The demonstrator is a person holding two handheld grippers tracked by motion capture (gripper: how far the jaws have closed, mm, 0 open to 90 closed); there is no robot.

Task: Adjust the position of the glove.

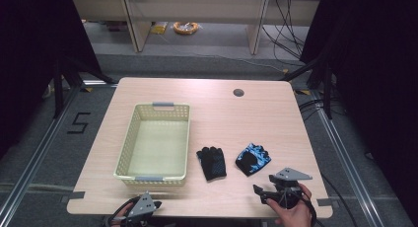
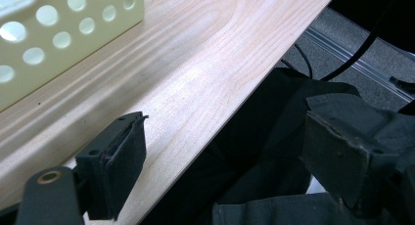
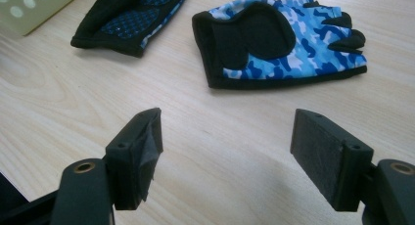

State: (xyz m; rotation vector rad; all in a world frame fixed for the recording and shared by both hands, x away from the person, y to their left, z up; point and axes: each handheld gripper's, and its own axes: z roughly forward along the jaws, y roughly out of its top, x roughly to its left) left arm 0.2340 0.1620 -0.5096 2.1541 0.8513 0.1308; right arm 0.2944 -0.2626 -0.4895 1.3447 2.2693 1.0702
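Two fingerless gloves lie on the wooden table (image 1: pixel 217 108). One is black with a blue-dotted palm (image 1: pixel 212 163) (image 3: pixel 129 19), the other blue camouflage with a black palm (image 1: pixel 252 158) (image 3: pixel 284 41). A cream perforated basket (image 1: pixel 156 141) (image 2: pixel 58 34) stands empty to their left. My right gripper (image 1: pixel 261 192) (image 3: pixel 225 151) is open just in front of the camouflage glove, nothing between its jaws. My left gripper (image 1: pixel 148 203) (image 2: pixel 225 151) hangs open at the table's near edge, below the basket's near left corner, holding nothing.
A round cable hole (image 1: pixel 238 93) sits near the table's far right. Dark curtains flank both sides. Shelving legs and cables stand on the floor behind the table. Bare wood lies between the basket and the gloves.
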